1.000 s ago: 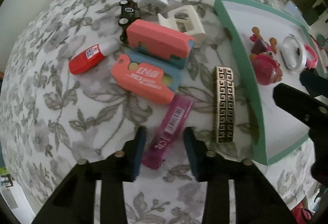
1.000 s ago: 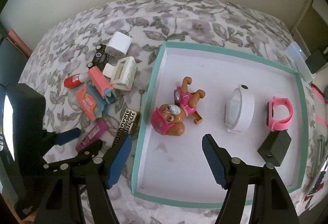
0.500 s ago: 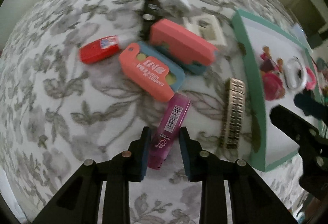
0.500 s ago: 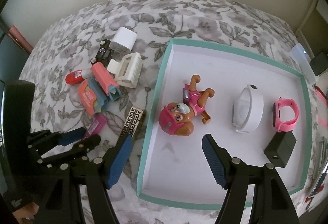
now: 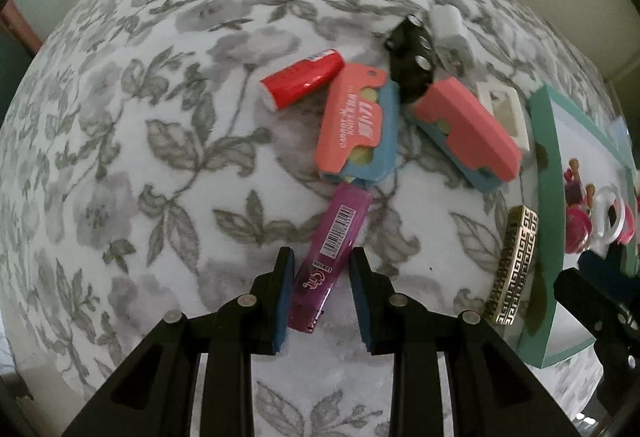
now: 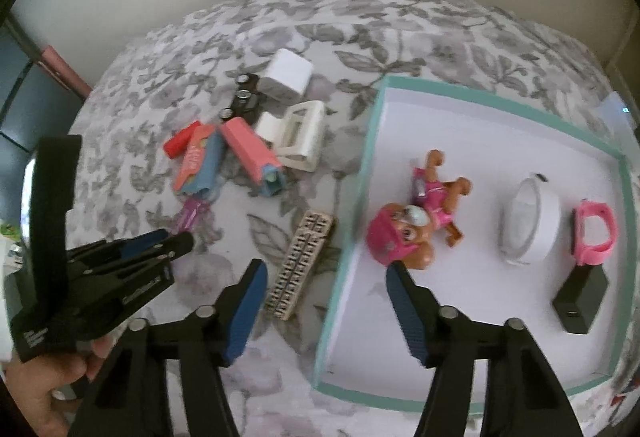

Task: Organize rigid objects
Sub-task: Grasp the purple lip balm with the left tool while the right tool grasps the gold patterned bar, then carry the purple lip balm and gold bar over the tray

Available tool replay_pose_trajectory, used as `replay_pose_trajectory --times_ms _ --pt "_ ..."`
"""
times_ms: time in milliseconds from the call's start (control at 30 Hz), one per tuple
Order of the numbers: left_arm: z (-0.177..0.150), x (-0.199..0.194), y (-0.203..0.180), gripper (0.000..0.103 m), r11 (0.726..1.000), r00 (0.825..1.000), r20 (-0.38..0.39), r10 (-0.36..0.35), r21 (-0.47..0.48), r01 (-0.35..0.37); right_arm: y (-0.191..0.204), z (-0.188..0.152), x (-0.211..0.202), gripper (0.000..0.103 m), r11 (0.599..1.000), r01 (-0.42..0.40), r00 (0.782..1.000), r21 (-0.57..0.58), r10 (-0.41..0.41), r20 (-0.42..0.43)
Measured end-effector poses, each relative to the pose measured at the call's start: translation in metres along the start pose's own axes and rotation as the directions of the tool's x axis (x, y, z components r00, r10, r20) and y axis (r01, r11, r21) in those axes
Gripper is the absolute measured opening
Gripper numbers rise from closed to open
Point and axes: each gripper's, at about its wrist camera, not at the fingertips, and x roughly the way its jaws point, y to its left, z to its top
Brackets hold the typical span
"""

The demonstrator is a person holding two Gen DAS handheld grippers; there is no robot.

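Note:
A purple lead case [image 5: 332,249] lies slantwise between the jaws of my left gripper [image 5: 322,257], which is shut on it; its far end meets a coral-and-blue holder [image 5: 356,125]. The right wrist view shows the left gripper [image 6: 176,241] low over the floral cloth, with the purple case [image 6: 191,215] poking out ahead. My right gripper [image 6: 326,271] hovers over the left rim of the teal tray [image 6: 480,97]. Its jaws are closing with nothing between the pads. A gold patterned bar [image 6: 300,263] lies just beside its left finger.
A second coral holder [image 5: 468,133], a red tube [image 5: 302,79], a black toy car [image 5: 410,57], a white charger [image 5: 448,29] and a white frame [image 5: 504,113] crowd the cloth. The tray holds a pup toy [image 6: 408,233], white ring [image 6: 528,225], pink watch [image 6: 596,237] and black adapter [image 6: 580,297].
My left gripper's jaws narrowed onto the purple case, then it slid and rolled, with the case staying fixed between the fingers. My right gripper's jaws have come closer together.

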Motion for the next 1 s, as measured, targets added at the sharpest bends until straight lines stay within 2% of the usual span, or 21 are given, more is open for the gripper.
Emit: replay_pose_trajectory --times_ms 33,200,267,367,467,533,700,1000 --pt "0.000 0.000 0.005 0.029 1.000 1.000 0.002 0.001 -0.005 -0.001 0.001 0.000 0.001 0.052 1.000 -0.024 1.000 0.008 0.024 -0.001" --pt "0.001 -0.001 0.029 0.029 1.000 1.000 0.004 -0.005 -0.026 0.005 0.007 0.001 0.004 0.043 0.997 -0.071 0.997 0.022 0.071 -0.005" --pt "0.001 0.001 0.031 0.029 1.000 1.000 0.004 -0.006 -0.022 0.006 0.012 0.001 0.006 0.043 0.997 -0.072 0.997 0.011 0.072 -0.011" --pt "0.002 0.002 0.037 0.029 1.000 1.000 0.004 -0.017 -0.025 0.017 0.020 0.001 0.013 0.038 0.998 -0.060 0.998 -0.013 0.059 -0.033" --pt "0.003 0.002 0.032 0.029 0.999 1.000 0.004 -0.025 -0.032 0.025 0.025 0.001 0.021 0.038 0.999 -0.033 0.998 -0.024 0.032 -0.055" --pt "0.001 -0.002 0.031 0.029 0.999 1.000 0.004 -0.026 -0.032 0.026 0.029 0.001 0.026 0.033 0.999 -0.007 0.998 -0.039 0.004 -0.070" --pt "0.000 0.000 0.029 0.029 0.999 1.000 0.004 -0.025 -0.035 0.025 0.034 0.001 0.037 0.031 0.997 0.052 0.994 -0.059 -0.057 -0.091" --pt "0.003 -0.001 0.029 0.030 0.999 1.000 0.005 -0.017 -0.036 0.017 0.048 0.007 0.054 0.031 0.986 0.136 0.984 -0.095 -0.146 -0.102"
